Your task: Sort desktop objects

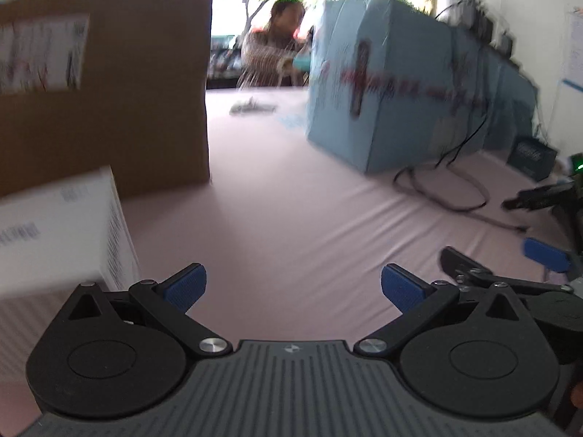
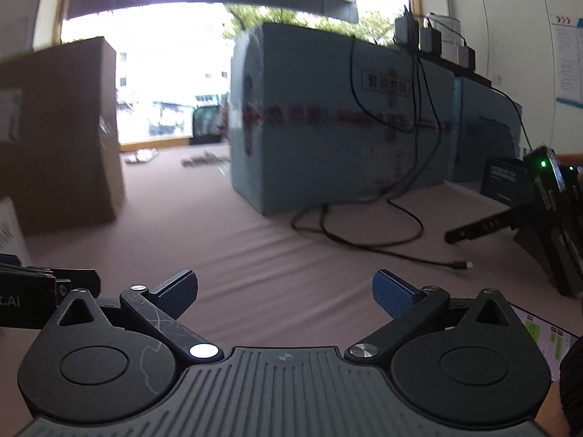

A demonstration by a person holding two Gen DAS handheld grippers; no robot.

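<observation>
1. The nearest loose thing likely to be sorted is the black cable (image 2: 368, 225). It lies on the pink tablecloth (image 2: 255, 255) in a loop in front of the blue box (image 2: 328, 127), with a free end and its plug (image 2: 461, 264) trailing to the near right.
2. The cable's free stretch runs roughly left to right across the right wrist view, from the loop out to the plug. It is ahead and to the right of the right gripper (image 2: 285, 293), apart from it.
3. The right gripper stands spread wide with nothing between its blue pads (image 2: 395, 296); bare cloth shows in the gap.
4. The left gripper (image 1: 293, 287) is likewise released and empty. In its view the same cable (image 1: 444, 193) lies farther off to the right, so I judge the right hand the nearer one.
5. A white carton (image 1: 62, 225) sits just to the left of the left gripper, near its left finger (image 1: 186, 286); this hand is the nearer to it. Behind it stands a brown cardboard box (image 1: 109, 91).
6. At the right edge a black stand with a green light (image 2: 546, 211) leans on the cloth, with a lit phone screen (image 2: 543, 331) nearer.
7. Both views are blurred, so small things on the far cloth (image 2: 204, 160) cannot be told.
</observation>
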